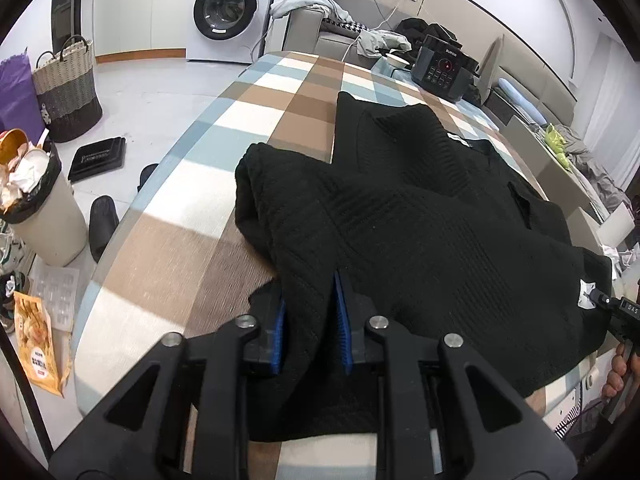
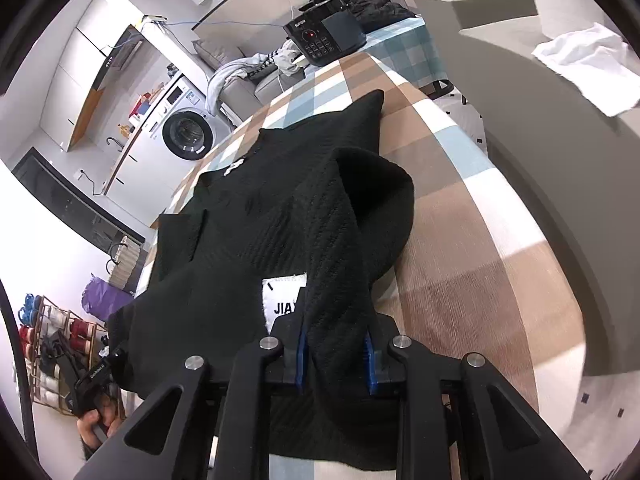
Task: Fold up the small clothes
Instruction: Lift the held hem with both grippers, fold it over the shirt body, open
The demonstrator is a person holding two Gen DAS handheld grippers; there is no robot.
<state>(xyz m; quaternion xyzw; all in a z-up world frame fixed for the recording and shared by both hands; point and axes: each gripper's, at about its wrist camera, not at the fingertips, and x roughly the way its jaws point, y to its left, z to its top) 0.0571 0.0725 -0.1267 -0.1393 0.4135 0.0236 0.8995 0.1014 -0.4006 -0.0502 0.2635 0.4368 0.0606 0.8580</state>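
A black knitted sweater (image 1: 420,216) lies across the checked tablecloth (image 1: 256,96), its near hem lifted off the table. My left gripper (image 1: 310,312) is shut on a fold of that hem, the blue pads pressed into the knit. In the right wrist view the same sweater (image 2: 256,216) fills the middle, with a white label (image 2: 280,300) near the hem. My right gripper (image 2: 336,344) is shut on the hem beside the label. The right gripper (image 1: 600,300) also shows at the right edge of the left view, and the left gripper (image 2: 114,356) at the lower left of the right view.
A black cooker (image 1: 444,68) stands at the far end of the table. On the floor to the left are a full waste bin (image 1: 40,208), a woven basket (image 1: 68,88) and a washing machine (image 1: 230,8). A grey sofa (image 2: 560,92) with a white cloth runs along the right.
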